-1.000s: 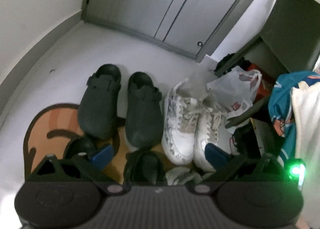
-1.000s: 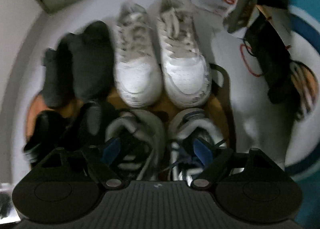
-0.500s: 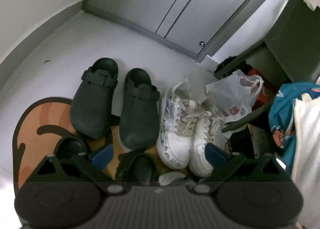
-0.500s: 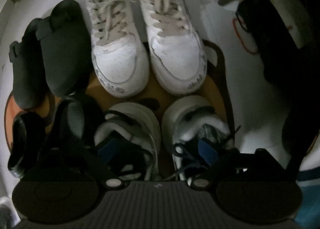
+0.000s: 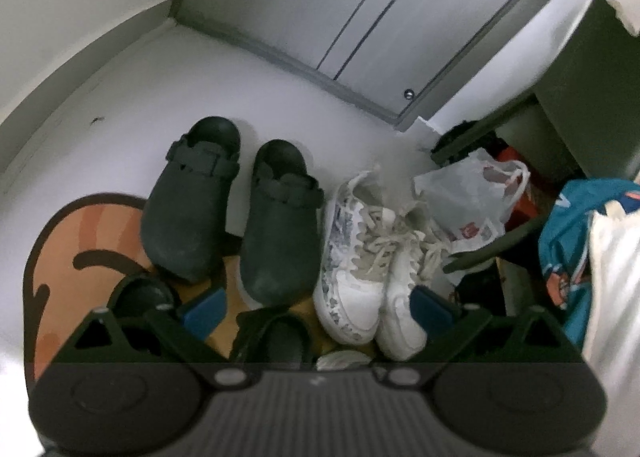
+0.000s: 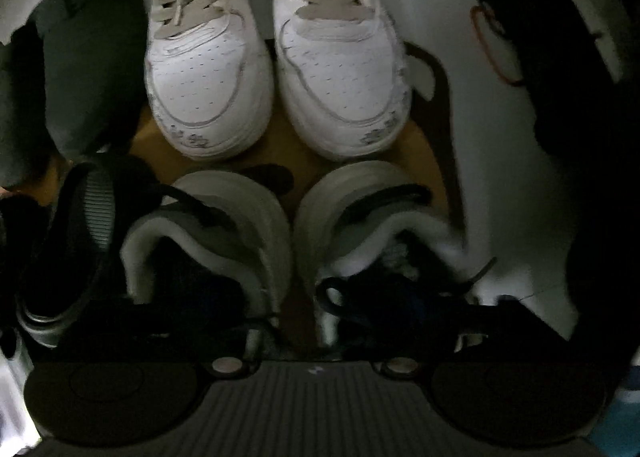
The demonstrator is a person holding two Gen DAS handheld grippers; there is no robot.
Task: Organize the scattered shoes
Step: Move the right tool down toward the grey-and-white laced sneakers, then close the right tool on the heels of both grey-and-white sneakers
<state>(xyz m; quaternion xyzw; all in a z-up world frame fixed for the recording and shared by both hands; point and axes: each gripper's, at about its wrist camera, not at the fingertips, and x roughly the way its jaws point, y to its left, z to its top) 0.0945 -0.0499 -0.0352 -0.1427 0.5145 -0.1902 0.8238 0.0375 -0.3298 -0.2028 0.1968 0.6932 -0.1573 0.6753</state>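
No text can be read: the red print on the plastic bag (image 5: 472,201) is too blurred, and the shoes show no legible brand.

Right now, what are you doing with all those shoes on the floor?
A person is tidying shoes with a gripper in each hand. The dark clogs and the white sneakers already stand side by side in pairs at the edge of the orange mat. The right gripper points down over a grey pair of sneakers, its jaws closing, though it is too dark to tell what they touch. The left gripper hangs open and empty above the shoes.
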